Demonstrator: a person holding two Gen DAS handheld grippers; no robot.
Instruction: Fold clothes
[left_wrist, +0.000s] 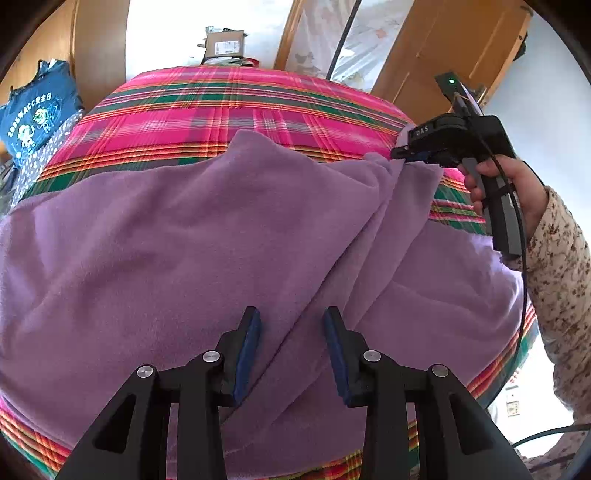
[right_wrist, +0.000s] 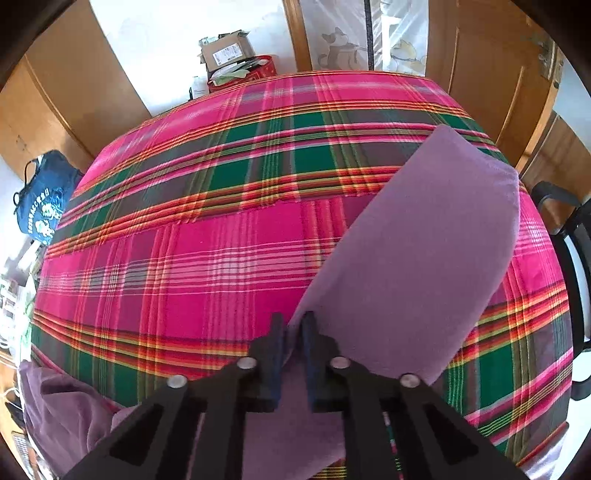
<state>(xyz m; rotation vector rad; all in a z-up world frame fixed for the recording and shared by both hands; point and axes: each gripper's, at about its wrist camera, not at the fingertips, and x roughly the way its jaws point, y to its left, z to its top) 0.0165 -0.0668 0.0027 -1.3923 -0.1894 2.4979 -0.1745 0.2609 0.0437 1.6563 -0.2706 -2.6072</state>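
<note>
A purple fleece garment (left_wrist: 184, 240) lies spread over a pink, green and red plaid cover (left_wrist: 221, 107). My left gripper (left_wrist: 291, 332) hovers low over its near part, jaws apart, the blue pads (left_wrist: 247, 347) clear of the cloth and a long crease running under the gap. At the garment's far right edge my right gripper (left_wrist: 400, 153) is shut on a bunched corner of the fleece. In the right wrist view the right gripper (right_wrist: 292, 326) has purple cloth pinched between its nearly closed fingers. From there a flat sleeve-like strip of the fleece (right_wrist: 424, 240) stretches up to the right over the plaid cover (right_wrist: 184, 240).
A person's hand (left_wrist: 517, 184) in a flowered sleeve (left_wrist: 557, 273) holds the right gripper's handle. A blue printed T-shirt (left_wrist: 33, 118) (right_wrist: 40, 199) lies beyond the left edge. A cardboard box (right_wrist: 225, 51) and red tin (right_wrist: 258, 70) stand behind, wooden doors (right_wrist: 491, 74) too. A black chair (right_wrist: 576, 258) stands right.
</note>
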